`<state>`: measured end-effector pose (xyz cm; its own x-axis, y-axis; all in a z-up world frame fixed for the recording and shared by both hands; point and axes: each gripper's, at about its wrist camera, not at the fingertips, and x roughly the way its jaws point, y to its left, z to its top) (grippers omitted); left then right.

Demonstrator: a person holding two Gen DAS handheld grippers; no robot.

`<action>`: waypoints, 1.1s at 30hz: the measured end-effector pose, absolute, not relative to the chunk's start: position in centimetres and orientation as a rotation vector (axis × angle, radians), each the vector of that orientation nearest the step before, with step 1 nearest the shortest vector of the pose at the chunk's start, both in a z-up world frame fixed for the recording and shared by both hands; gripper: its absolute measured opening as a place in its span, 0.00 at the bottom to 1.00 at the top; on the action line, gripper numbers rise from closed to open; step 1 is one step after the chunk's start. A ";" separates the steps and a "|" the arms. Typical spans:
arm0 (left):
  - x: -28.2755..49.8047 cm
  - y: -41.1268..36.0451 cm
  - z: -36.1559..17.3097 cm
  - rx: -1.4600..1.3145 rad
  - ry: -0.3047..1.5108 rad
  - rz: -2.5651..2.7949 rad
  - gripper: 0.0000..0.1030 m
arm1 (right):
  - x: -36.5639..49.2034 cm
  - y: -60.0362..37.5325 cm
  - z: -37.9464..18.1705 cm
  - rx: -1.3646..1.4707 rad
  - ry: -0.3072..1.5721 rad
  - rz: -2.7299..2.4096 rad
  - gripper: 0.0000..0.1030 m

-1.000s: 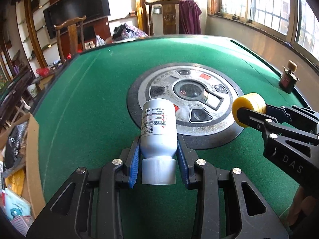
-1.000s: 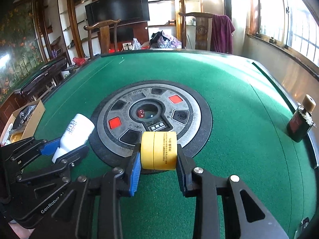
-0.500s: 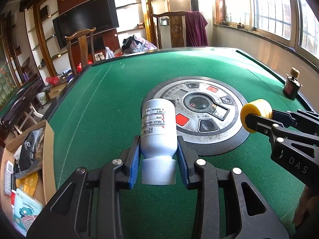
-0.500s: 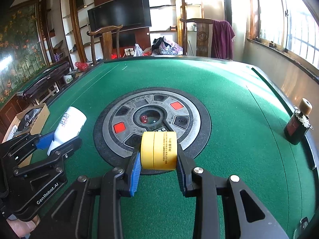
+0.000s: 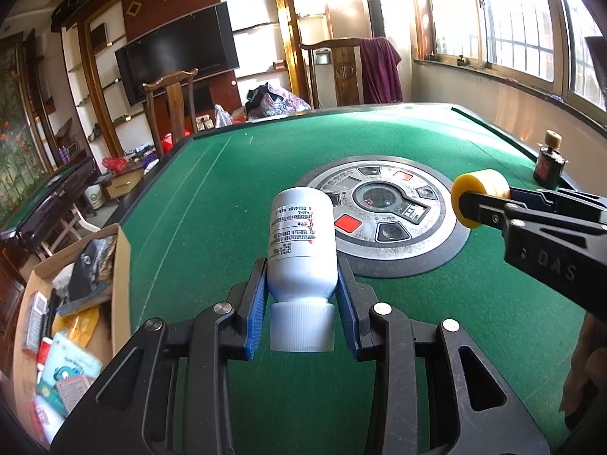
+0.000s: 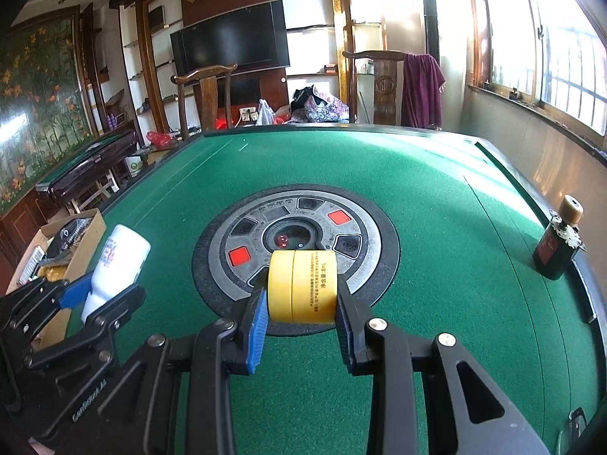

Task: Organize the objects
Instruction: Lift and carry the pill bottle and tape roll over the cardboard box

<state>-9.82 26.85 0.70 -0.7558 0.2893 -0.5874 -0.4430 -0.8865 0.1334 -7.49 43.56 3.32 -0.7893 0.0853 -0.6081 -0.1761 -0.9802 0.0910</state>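
My left gripper (image 5: 301,295) is shut on a white plastic bottle (image 5: 301,242), held by its neck above the green table (image 5: 212,204), cap toward the camera. My right gripper (image 6: 301,303) is shut on a yellow round container (image 6: 302,286) with printed text, held above the table's round centre panel (image 6: 296,235). The yellow container (image 5: 480,199) shows at the right of the left wrist view, and the white bottle (image 6: 119,261) at the left of the right wrist view. A dark red bottle with a wooden cap (image 6: 557,244) stands at the table's right edge.
An open cardboard box (image 5: 64,303) with several packets sits on the floor left of the table, also in the right wrist view (image 6: 57,242). Wooden chairs (image 6: 206,94) stand at the far side. A second green table (image 6: 83,159) is at the left.
Both grippers have risen and pulled back from the table with their objects still held. The cardboard box has come further into view at the left.
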 end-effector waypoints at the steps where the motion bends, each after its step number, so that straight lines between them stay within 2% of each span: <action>1: -9.3 26.6 0.8 -0.803 0.369 2.593 0.33 | -7.2 43.4 3.5 -0.948 0.223 2.843 0.31; 12: -5.9 22.9 2.3 -0.746 0.364 2.616 0.33 | -3.2 39.6 4.1 -0.916 0.260 2.893 0.31; 33: -4.2 15.2 3.7 -0.686 0.261 2.718 0.33 | -2.4 31.5 5.9 -0.938 0.088 2.996 0.31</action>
<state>-4.18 15.21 3.74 -0.8317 0.2652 -0.4878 -0.3532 -0.9306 0.0962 -2.40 31.51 5.89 -0.8214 -0.0155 -0.5701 -0.0179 -0.9984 0.0530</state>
